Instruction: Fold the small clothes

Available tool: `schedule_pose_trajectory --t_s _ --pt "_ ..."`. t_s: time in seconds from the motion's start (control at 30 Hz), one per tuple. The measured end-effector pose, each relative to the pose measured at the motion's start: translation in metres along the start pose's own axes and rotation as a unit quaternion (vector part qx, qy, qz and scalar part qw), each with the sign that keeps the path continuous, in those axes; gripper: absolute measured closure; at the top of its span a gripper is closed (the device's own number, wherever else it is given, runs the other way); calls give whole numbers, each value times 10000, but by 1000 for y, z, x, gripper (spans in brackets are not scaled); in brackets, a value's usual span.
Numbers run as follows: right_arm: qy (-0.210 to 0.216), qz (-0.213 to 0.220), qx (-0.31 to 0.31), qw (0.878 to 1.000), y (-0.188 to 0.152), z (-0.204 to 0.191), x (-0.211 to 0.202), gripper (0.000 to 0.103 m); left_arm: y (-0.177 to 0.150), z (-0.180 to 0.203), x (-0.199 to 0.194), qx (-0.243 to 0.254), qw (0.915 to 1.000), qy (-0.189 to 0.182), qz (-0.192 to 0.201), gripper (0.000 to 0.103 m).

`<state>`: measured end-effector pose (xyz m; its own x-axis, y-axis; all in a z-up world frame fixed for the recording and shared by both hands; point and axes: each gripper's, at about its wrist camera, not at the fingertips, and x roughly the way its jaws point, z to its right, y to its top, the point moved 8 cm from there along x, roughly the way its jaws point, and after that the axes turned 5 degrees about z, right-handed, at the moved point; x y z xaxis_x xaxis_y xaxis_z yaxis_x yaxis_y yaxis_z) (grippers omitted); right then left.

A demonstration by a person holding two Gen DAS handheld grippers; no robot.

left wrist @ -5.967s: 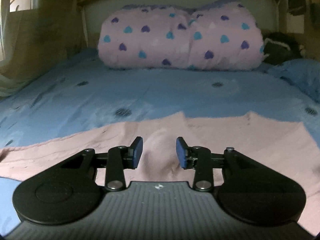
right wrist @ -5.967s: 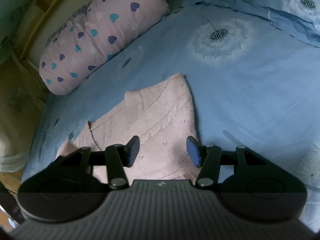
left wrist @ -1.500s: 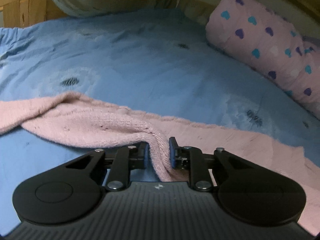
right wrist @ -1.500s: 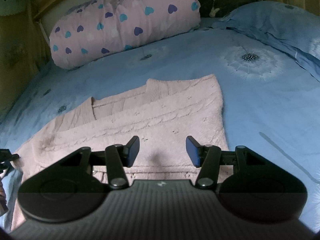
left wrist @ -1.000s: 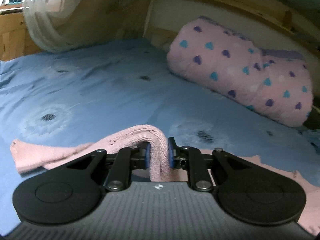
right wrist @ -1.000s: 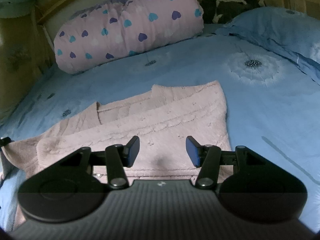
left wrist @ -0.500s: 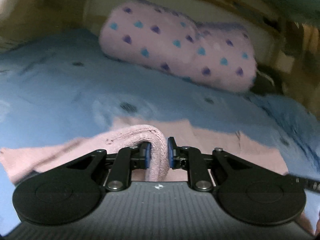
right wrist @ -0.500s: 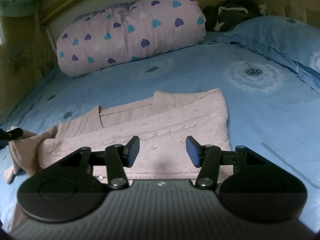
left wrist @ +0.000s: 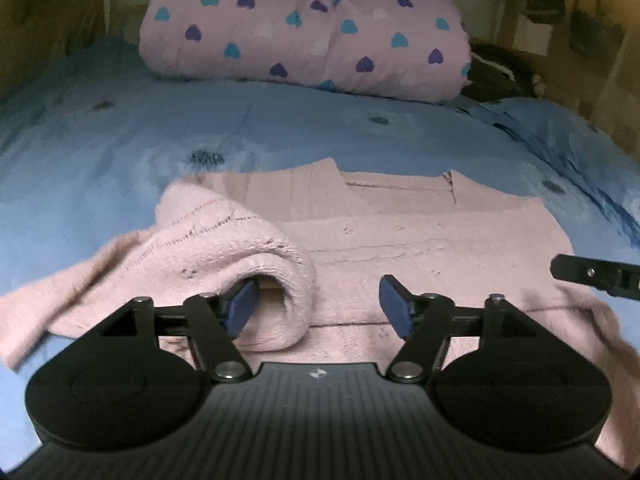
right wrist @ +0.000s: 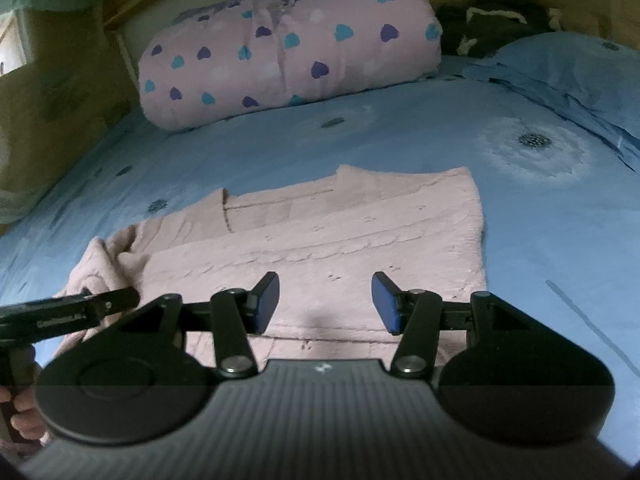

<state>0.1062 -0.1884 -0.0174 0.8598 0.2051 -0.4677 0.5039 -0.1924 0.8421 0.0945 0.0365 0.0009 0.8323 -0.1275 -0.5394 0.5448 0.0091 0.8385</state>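
A pink knitted sweater point(left wrist: 420, 224) lies flat on the blue bedsheet point(left wrist: 120, 140). Its left sleeve point(left wrist: 224, 240) is folded inward over the body as a soft loop. My left gripper point(left wrist: 318, 306) sits low over the sweater with its jaws opening. The sleeve loop still drapes over the left finger point(left wrist: 240, 306), but the pads no longer press it. In the right wrist view the sweater point(right wrist: 340, 232) fills the middle, and my right gripper point(right wrist: 326, 300) hovers open above its near hem, holding nothing. One finger of the left gripper point(right wrist: 100, 304) shows at the left there.
A rolled pink quilt with heart prints point(left wrist: 304, 28) lies along the headboard. A blue pillow point(right wrist: 568, 68) and a dark bundle point(right wrist: 492, 16) sit at the back right. A person's hand point(right wrist: 20, 420) shows at the lower left. Bare sheet point(right wrist: 540, 208) stretches right of the sweater.
The left gripper carried the pinched sleeve to the right, over the sweater's body, then its jaws parted and the sleeve settled as a loop. The right gripper stayed put and open.
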Motion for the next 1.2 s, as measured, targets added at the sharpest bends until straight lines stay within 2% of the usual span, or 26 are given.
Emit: schedule_pose_trajectory --t_s 0.23,0.37,0.5,0.6,0.73,1.2 --pt "218 84 -197 9995 -4 -27 -6 49 9 -32 -26 -60 9997 131 191 24" --pt "594 105 -396 9974 -1 -61 -11 49 15 -74 -41 -462 9979 382 251 23" --pt "951 69 -666 9932 -2 -103 -13 49 14 -121 -51 -955 9919 829 74 23" --pt "1107 2 -790 9907 -4 -133 -12 49 10 -149 -55 -1078 9868 1204 -101 23" --pt "1337 -75 -1021 9857 -12 -172 -9 49 2 -177 -59 -1229 9809 1475 -311 23" --pt "2080 -479 -1755 9611 -43 -288 12 49 -5 -235 -76 -1856 9673 1680 -415 23"
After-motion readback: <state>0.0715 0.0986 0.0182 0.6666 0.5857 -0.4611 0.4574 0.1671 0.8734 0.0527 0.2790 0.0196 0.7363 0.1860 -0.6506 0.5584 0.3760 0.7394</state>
